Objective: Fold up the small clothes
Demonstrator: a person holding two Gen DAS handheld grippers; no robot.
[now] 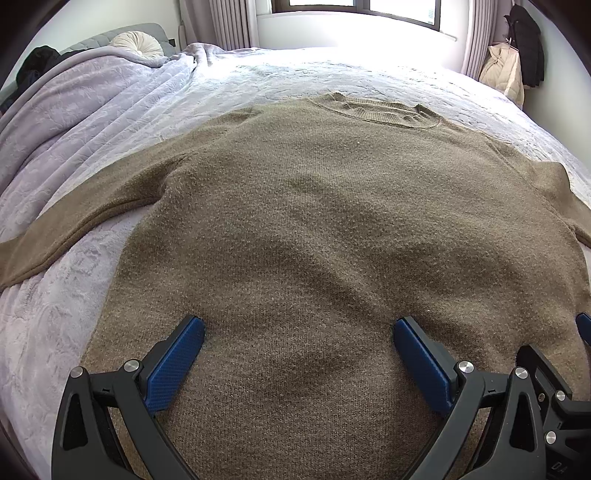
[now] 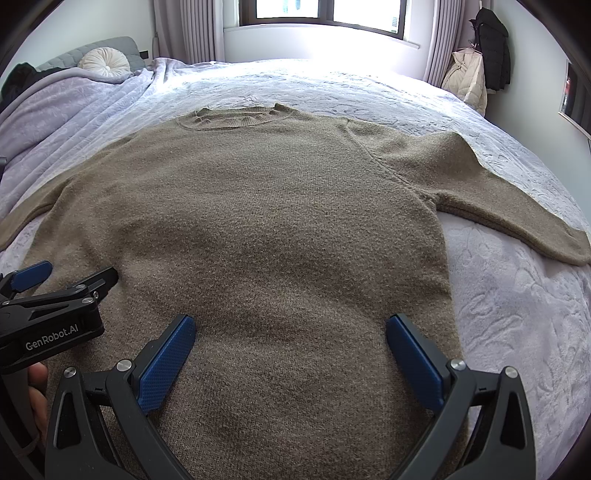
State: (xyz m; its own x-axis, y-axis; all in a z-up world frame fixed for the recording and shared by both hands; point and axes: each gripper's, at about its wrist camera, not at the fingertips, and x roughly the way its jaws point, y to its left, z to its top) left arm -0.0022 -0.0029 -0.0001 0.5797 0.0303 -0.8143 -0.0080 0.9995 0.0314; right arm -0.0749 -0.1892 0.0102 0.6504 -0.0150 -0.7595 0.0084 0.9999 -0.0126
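Brown sweater (image 1: 332,221) lies flat, face up, across the middle of the bed (image 1: 110,122), collar toward the window-side edge, sleeves spread toward both side edges. Left gripper (image 1: 299,350) and right gripper (image 2: 290,347) hover side by side over the hem area, jaws spread wide, holding nothing.

Left wrist view: low and close over hem end of flat brown knitted sweater (image 1: 314,229), facing along it toward collar and bright window (image 1: 354,9).

Right wrist view: same height and heading, set further right; left gripper (image 2: 66,275) shows at its left edge.

Shared: sweater body, lilac quilted bedspread (image 1: 74,122), round cream cushion (image 2: 104,62), window.
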